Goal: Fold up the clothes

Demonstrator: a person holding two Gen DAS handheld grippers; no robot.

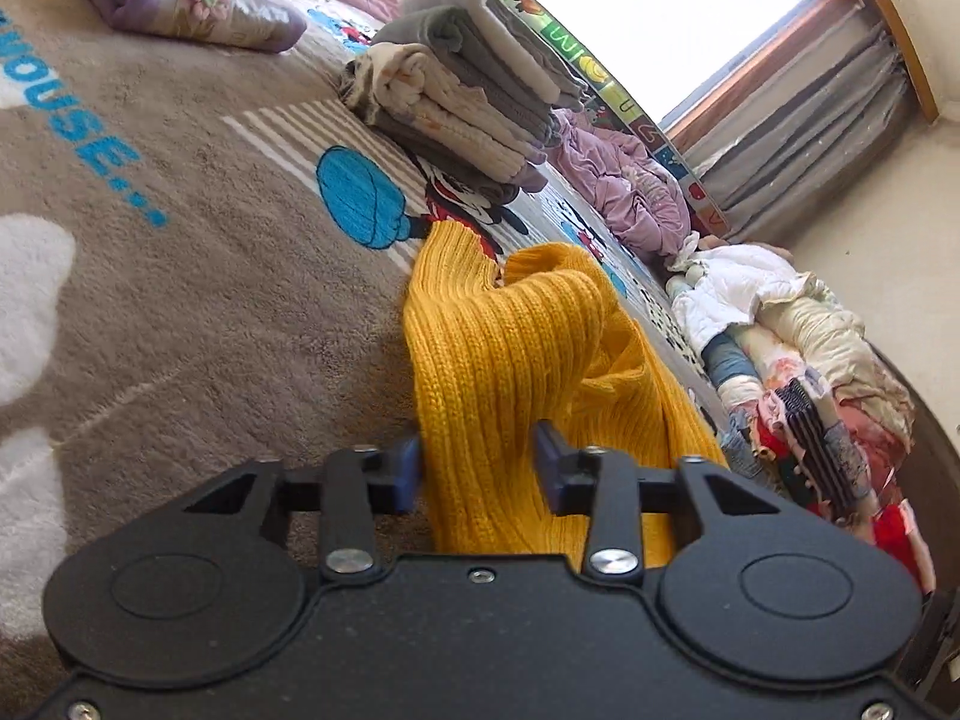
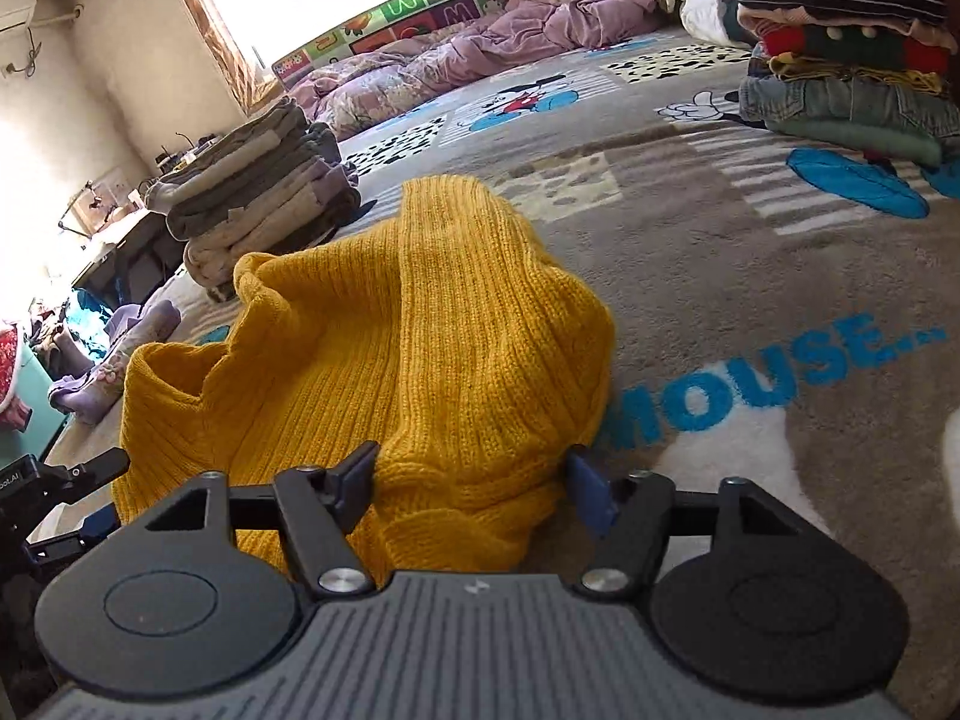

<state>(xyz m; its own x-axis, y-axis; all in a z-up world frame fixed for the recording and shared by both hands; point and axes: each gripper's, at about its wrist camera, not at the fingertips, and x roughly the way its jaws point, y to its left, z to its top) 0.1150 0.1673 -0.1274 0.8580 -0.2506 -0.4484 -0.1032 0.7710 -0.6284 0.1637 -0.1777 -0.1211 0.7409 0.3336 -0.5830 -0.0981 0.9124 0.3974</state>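
Both tongs (image 1: 480,468) (image 2: 474,480) gape around the yellow sweater (image 2: 384,348), lying lengthwise away from them.

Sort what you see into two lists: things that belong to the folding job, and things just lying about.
In the job: yellow sweater, left gripper, right gripper.

Lying about: folded stack, purple quilt, clothes pile, rolled blanket.
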